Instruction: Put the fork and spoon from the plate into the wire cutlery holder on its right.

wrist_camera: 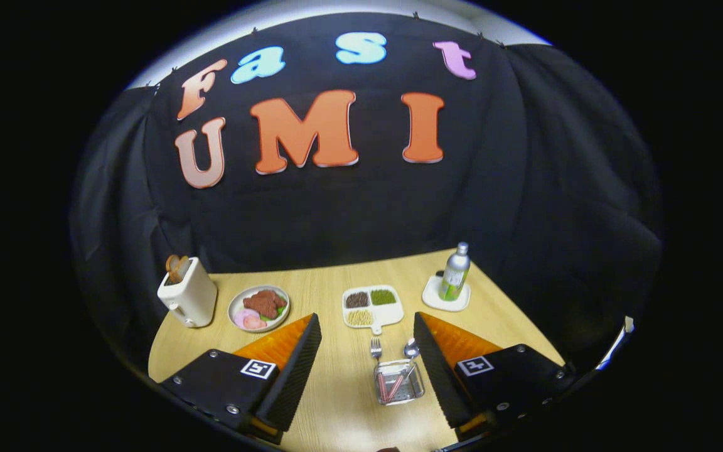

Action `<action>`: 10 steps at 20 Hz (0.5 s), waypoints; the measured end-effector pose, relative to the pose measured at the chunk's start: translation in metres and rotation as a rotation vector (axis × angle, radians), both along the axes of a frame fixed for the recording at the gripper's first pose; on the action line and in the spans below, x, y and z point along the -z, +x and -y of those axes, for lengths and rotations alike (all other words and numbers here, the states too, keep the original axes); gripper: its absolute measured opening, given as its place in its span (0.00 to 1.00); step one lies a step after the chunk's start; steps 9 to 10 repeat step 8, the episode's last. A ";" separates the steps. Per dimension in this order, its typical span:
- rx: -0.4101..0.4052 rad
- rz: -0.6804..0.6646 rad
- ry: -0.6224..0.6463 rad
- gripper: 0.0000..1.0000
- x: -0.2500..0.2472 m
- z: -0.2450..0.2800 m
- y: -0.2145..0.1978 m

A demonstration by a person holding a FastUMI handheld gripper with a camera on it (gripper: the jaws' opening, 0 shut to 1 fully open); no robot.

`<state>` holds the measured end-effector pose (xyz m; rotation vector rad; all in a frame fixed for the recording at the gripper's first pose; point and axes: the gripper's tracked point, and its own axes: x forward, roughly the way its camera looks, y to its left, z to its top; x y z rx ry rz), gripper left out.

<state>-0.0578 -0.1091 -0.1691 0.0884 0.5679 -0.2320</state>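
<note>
The gripper (366, 364) hangs high above the table (336, 408), its two fingers spread wide at the bottom of the frame and grasping nothing. Between them, closer to the right finger, sits the wire cutlery holder (399, 381), low in the frame just right of centre, with what look like a couple of thin reddish sticks lying inside. The fork (375, 348) and spoon (411, 348) show side by side at the holder's far rim, heads pointing away toward the wall; whether their handles rest in the basket or on the table behind it I cannot tell, and no plate is visible under them. Both look like thin, stiff metal, light but smooth enough to slip, so I would judge the flat handle near its middle the safest place to pinch, across its narrow width. Just beyond them, at frame centre, a white divided tray (394, 310) holds dark, green and pale grains in three compartments. To the left a round plate (234, 309) carries brown and pink food, and further left stands a toaster (187, 300) with bread in its slot. At the right, a bottle (455, 272) stands upright on a white coaster (432, 294).
</note>
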 end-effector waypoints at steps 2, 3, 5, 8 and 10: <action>-0.011 0.071 -0.046 0.90 -0.020 0.007 0.003; -0.023 0.106 -0.060 0.90 -0.029 0.011 0.006; -0.048 0.166 -0.075 0.90 -0.043 0.017 0.007; -0.073 0.257 -0.082 0.90 -0.066 0.031 0.006; -0.073 0.257 -0.082 0.90 -0.066 0.031 0.006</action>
